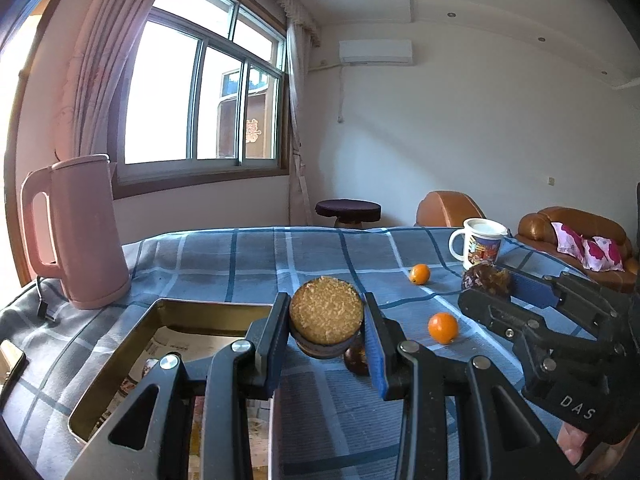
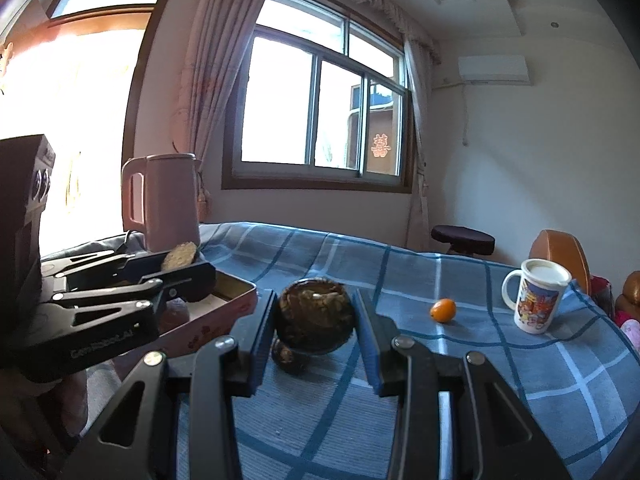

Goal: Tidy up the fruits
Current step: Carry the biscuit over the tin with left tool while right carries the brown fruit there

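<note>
My left gripper (image 1: 326, 322) is shut on a halved fruit (image 1: 326, 314) with a tan, grainy cut face and dark rind, held above the right edge of a metal tin (image 1: 120, 360). My right gripper (image 2: 314, 322) is shut on a dark brown wrinkled fruit (image 2: 314, 318); it also shows at the right of the left wrist view (image 1: 488, 280). A small dark fruit (image 1: 356, 360) lies on the cloth below the left gripper and shows under the right one (image 2: 286, 354). Two small oranges (image 1: 443, 327) (image 1: 419, 273) lie on the cloth; one shows in the right wrist view (image 2: 443, 310).
A pink kettle (image 1: 84, 232) stands at the table's far left. A printed white mug (image 1: 478, 244) stands at the far right. The table has a blue plaid cloth (image 1: 260, 264). A stool (image 1: 348, 210) and brown sofas (image 1: 572, 228) stand beyond.
</note>
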Available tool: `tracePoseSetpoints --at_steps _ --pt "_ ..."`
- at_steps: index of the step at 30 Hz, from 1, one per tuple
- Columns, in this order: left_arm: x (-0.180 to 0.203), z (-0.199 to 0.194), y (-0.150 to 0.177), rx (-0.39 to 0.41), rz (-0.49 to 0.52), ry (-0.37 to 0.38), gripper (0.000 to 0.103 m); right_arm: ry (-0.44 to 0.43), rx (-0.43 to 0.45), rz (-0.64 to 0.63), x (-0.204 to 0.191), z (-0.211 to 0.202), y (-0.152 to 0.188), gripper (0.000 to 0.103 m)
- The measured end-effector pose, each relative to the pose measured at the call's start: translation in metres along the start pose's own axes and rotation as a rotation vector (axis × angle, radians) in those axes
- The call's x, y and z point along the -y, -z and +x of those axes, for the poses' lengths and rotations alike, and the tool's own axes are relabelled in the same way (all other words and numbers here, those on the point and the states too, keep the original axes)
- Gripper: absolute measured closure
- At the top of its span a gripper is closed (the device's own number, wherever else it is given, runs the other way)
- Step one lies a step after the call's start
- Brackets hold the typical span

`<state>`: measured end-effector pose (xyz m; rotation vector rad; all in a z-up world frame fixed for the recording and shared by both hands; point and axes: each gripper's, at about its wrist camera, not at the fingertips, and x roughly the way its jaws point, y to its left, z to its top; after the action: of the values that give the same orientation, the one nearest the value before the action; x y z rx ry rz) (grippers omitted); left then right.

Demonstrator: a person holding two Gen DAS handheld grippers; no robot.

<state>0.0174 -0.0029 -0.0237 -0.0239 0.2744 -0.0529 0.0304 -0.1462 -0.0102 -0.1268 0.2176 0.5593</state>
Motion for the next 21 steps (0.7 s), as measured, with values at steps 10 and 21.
tracePoseSetpoints --at_steps 10,21 --pt "-0.015 -0.001 0.0 -0.006 -0.016 -0.023 0.067 -0.032 -0.011 -0.027 -0.016 0.011 -0.003 0.061" --pt "-0.031 0.0 -0.002 -0.021 -0.025 -0.049 0.067 -0.074 -0.023 -0.05 -0.032 0.023 -0.011 0.061"
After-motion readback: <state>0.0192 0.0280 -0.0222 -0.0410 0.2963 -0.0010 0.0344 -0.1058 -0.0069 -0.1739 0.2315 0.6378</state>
